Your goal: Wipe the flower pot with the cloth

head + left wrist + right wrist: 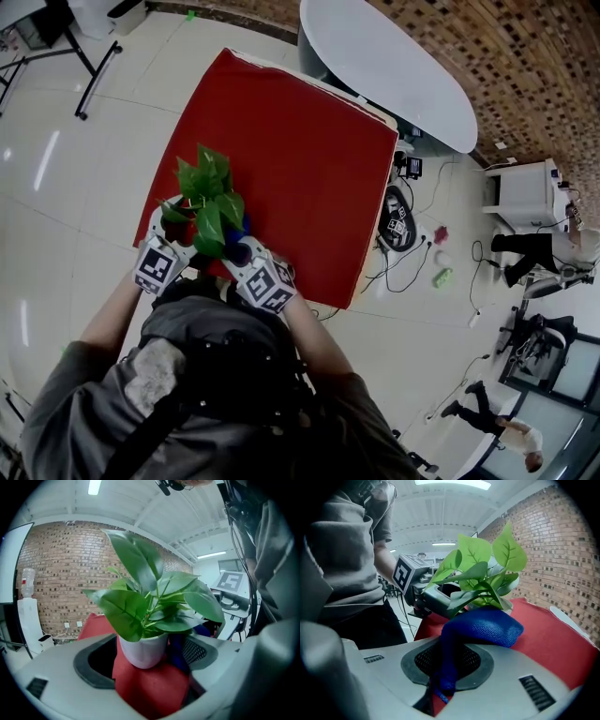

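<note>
A small white flower pot [142, 651] with a green leafy plant [208, 202] stands near the front left corner of the red table [300, 159]. My left gripper [150, 660] has one jaw on each side of the pot and holds it; from above it [178, 225] is half hidden by leaves. My right gripper [445, 667] is shut on a blue cloth [483, 625], whose bunched end lies against the pot's right side. The cloth [177, 651] shows between the pot and the left gripper's right pad. In the head view the right gripper [240, 249] is just right of the plant.
The table's front edge runs just below both grippers. A white oval table [394, 66] stands beyond the red one. Cables and small devices [398, 225] lie on the floor to the right, near a white cabinet [525, 192]. A person [497, 422] walks at lower right.
</note>
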A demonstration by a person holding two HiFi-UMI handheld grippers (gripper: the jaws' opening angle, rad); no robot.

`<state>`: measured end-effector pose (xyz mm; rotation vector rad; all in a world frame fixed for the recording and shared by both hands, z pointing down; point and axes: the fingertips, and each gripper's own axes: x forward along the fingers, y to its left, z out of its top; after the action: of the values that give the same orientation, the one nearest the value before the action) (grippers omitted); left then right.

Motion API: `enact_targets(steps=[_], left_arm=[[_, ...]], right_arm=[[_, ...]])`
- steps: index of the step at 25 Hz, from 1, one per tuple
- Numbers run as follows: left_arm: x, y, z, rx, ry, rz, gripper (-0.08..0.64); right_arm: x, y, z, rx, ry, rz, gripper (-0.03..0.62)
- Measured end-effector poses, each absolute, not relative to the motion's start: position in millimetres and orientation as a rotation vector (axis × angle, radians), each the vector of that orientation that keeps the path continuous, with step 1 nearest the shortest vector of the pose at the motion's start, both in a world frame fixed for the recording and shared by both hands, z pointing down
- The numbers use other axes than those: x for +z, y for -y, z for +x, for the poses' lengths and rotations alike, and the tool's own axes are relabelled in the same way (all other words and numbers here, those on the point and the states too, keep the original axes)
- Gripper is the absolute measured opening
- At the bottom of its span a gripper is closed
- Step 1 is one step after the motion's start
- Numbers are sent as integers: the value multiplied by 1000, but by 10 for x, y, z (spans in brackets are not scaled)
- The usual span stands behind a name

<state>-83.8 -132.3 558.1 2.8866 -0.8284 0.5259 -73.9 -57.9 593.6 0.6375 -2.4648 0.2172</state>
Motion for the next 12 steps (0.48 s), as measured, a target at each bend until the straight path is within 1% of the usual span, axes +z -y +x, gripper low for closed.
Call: enact_targets(steps=[5,12], left_arm=[[5567,1312,-803,510,840,2881,443],[5615,1463,-705,502,1045,2825,448]], right_arm=[[5909,487,-590,279,2465,648,78],[5844,571,144,430,2411,977,78]])
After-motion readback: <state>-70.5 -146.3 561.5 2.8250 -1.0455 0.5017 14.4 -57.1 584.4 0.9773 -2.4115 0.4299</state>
